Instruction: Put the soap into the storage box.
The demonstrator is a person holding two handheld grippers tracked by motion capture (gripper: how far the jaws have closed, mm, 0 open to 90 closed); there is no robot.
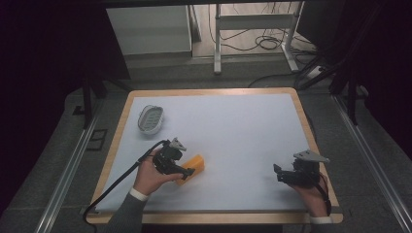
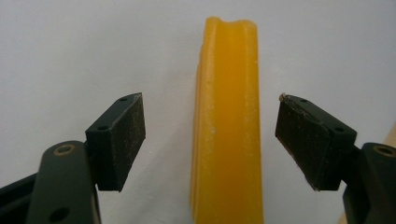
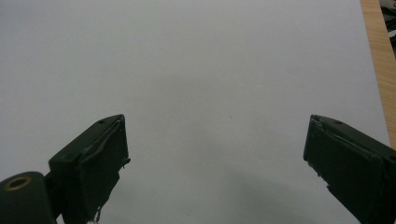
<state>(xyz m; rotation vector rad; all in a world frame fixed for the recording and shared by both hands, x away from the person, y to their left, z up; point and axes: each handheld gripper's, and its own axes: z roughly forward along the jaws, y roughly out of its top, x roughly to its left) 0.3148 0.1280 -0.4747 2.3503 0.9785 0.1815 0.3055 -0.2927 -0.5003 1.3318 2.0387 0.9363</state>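
Your left gripper (image 2: 210, 140) straddled the yellow rectangular block (image 2: 227, 130), jaws wide, not yet touching. Your right gripper (image 3: 215, 154) hung wide and empty. Grasp judged pending.

On the white table (image 1: 233, 126), a yellow block (image 1: 194, 166) lies near the front left. The left gripper (image 1: 187, 171) reaches over it, held by the left hand (image 1: 149, 177). A grey oval dish (image 1: 150, 119) sits behind the block, apart. The right gripper (image 1: 278, 172) rests far right of the block.

Open mat (image 1: 243, 126) centre, soap dish (image 1: 150, 119) far-left, yellow block (image 1: 193, 167) near-left
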